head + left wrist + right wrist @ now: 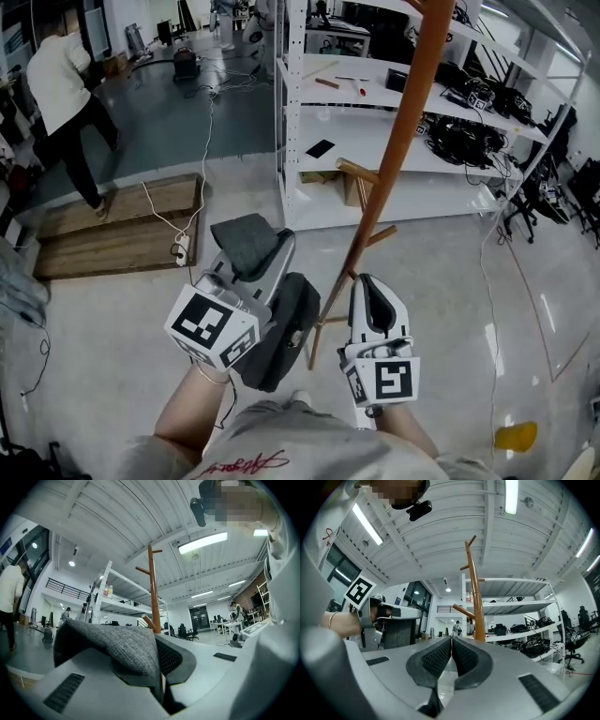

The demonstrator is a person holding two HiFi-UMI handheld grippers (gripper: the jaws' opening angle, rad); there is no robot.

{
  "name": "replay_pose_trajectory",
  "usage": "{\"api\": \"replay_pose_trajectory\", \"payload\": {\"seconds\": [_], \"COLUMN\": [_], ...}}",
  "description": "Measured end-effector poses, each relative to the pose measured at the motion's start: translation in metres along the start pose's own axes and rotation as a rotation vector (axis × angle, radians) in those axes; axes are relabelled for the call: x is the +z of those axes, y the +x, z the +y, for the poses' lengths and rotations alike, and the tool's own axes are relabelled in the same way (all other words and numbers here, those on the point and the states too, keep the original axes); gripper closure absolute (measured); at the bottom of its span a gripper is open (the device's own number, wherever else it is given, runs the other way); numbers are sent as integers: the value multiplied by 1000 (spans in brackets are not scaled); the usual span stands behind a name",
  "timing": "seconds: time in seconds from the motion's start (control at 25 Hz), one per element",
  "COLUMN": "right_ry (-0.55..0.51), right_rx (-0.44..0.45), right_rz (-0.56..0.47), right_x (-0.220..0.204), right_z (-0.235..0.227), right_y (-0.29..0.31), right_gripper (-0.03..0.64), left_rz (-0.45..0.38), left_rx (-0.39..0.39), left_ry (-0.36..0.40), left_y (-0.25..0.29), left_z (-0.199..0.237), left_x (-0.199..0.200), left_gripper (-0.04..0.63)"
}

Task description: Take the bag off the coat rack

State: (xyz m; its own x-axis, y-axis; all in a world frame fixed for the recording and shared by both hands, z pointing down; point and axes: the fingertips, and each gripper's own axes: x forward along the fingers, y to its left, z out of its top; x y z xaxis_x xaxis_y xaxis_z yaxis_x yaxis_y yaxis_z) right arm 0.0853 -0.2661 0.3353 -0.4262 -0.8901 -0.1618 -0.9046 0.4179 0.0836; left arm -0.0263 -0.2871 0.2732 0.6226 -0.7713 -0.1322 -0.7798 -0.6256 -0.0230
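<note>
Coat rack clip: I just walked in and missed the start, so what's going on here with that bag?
A person holds a two-jaw tool in each hand in front of a wooden coat rack. The left tool is shut on the grey fabric top of a dark bag, which hangs below it and looks clear of the rack's pegs. The right tool is shut with nothing in it, close beside the rack's pole.
</note>
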Motion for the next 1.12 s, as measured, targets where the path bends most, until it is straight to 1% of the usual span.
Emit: {"api": "replay_pose_trajectory", "payload": {"seconds": [0.12, 0.32, 0.72, 1.12], "right_ry": [24, 18, 19, 5], "right_rx": [-1, -18, -78, -147], "right_rz": [3, 10, 8, 1], "right_x": [1, 3, 16, 31], "right_z": [12, 33, 76, 113], "right_y": [-4, -18, -62, -116], "right_gripper": [598, 598, 599, 598], "left_rz": [4, -7, -5, 17], "left_rx": [2, -13, -86, -180], "left_ry": [-16, -34, -74, -83], "left_y": [-16, -45, -102, -153], "left_z": [-3, -13, -46, -94], "left_x": [-9, -15, -23, -33], "left_gripper": [580, 580, 579, 579]}}
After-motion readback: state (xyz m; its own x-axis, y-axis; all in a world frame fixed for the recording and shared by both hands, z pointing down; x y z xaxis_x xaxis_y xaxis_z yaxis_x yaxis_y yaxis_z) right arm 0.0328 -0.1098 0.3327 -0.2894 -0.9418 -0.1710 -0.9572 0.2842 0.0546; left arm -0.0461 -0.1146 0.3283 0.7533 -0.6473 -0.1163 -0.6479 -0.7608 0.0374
